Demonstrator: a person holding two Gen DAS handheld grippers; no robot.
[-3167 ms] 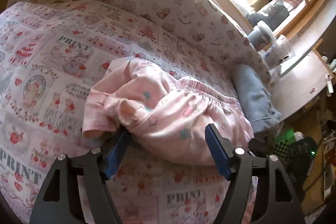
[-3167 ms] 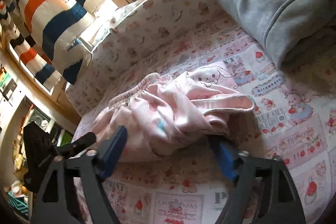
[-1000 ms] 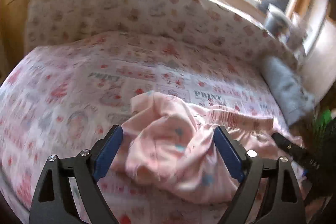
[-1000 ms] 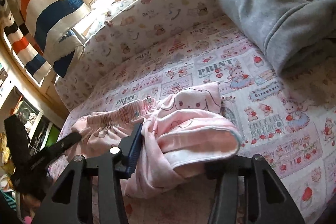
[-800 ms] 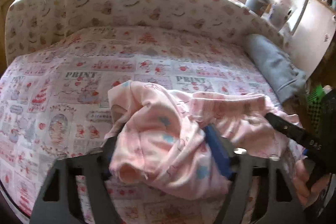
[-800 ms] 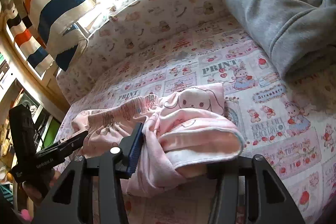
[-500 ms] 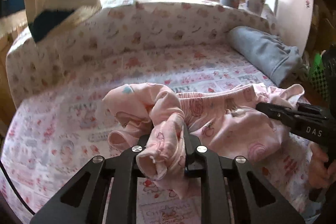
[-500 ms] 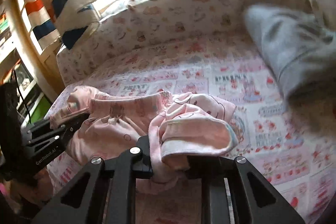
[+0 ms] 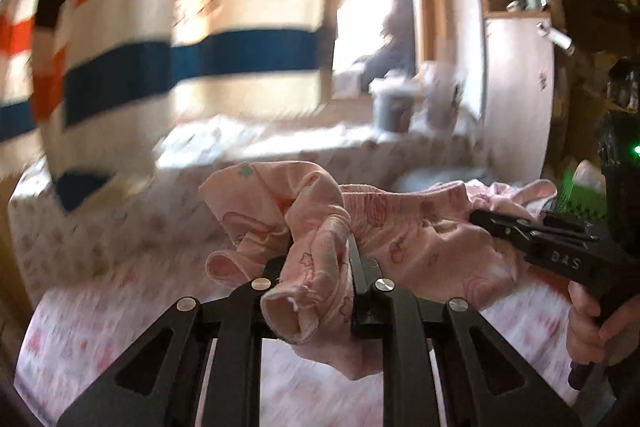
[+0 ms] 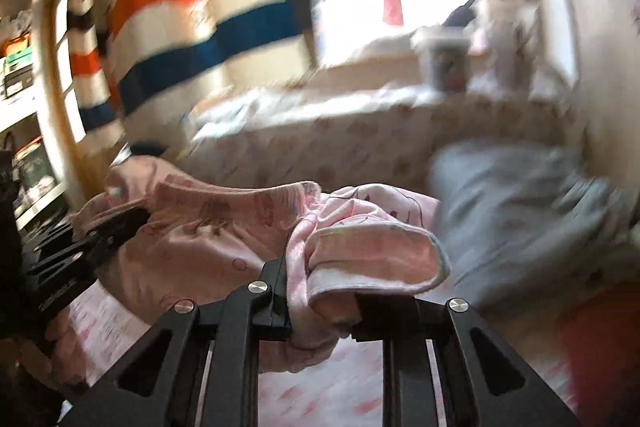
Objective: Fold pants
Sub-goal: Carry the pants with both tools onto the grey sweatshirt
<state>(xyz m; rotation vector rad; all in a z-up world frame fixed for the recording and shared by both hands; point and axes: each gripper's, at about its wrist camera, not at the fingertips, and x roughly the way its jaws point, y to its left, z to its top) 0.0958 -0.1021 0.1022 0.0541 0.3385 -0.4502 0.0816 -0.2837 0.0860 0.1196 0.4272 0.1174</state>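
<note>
At the bottom centre of the left wrist view, the left gripper [image 9: 318,267] was clenched on a bunched fold of the pink pants [image 9: 420,239]. In the right wrist view the right gripper [image 10: 320,291] likewise pinched a thick cuff of the pants [image 10: 200,239], low in the frame. The garment hung stretched between them above the patterned bed sheet [image 9: 100,327]. At right, "DAS" showed on the right gripper's body, gripped by a hand [image 9: 596,327]. Farther back hung a blurred striped towel [image 9: 160,39].
</note>
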